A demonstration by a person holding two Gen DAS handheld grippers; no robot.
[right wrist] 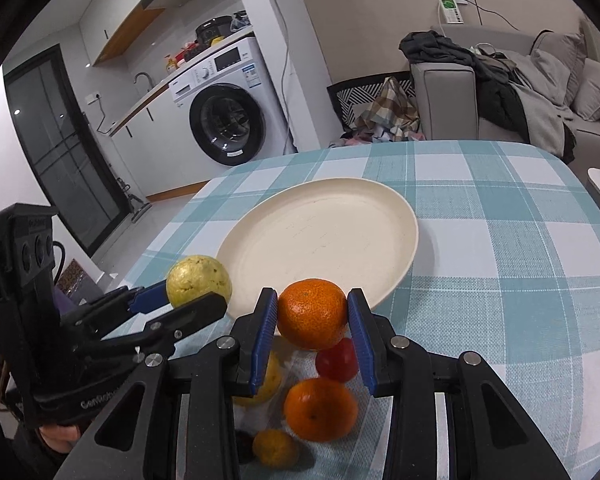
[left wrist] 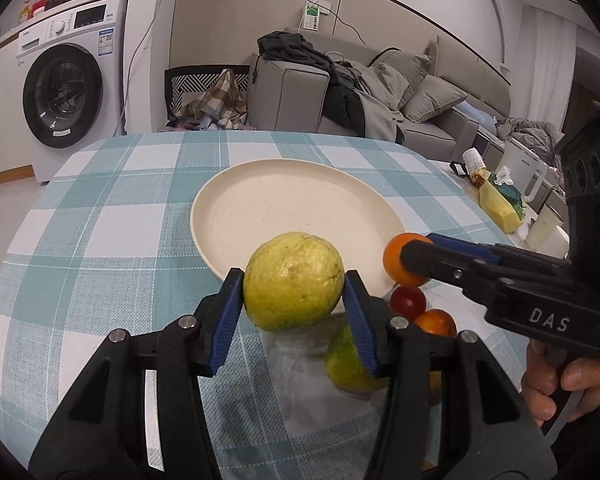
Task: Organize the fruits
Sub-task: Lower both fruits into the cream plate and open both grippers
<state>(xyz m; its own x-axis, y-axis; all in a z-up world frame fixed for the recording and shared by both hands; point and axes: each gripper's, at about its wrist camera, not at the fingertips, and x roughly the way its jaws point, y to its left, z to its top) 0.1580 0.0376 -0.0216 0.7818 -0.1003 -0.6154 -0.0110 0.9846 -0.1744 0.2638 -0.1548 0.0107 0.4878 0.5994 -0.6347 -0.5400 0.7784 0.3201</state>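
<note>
Both tools are up off the checked cloth, each with fruit in its grip. The left tool is clamped on the guava, a pale yellow-green, bumpy-skinned ball pinched between ribbed blue pads, held just over the near rim of the plate. The right tool is clamped on a mandarin, glossy, dimpled orange peel, also right at the plate's near rim.

The plate is cream, round, shallow, with a low raised lip and faint scuffs on its matt face; its whole inside is bare, so there is plenty of room. Wide bare cloth lies to the right of it and behind it. The worktop wears a woven teal-and-white plaid, and its far edge curves away toward the sofa; its left edge drops to the floor near the washing machine.

Under the tools the rest of the fruit sits in a tight cluster on crinkly clear plastic: a second mandarin, a small smooth red fruit, a smaller yellow-orange one and a yellow one partly hidden by a finger. In the left view a greenish fruit lies there too. The two tools are near each other, side by side, not touching.
</note>
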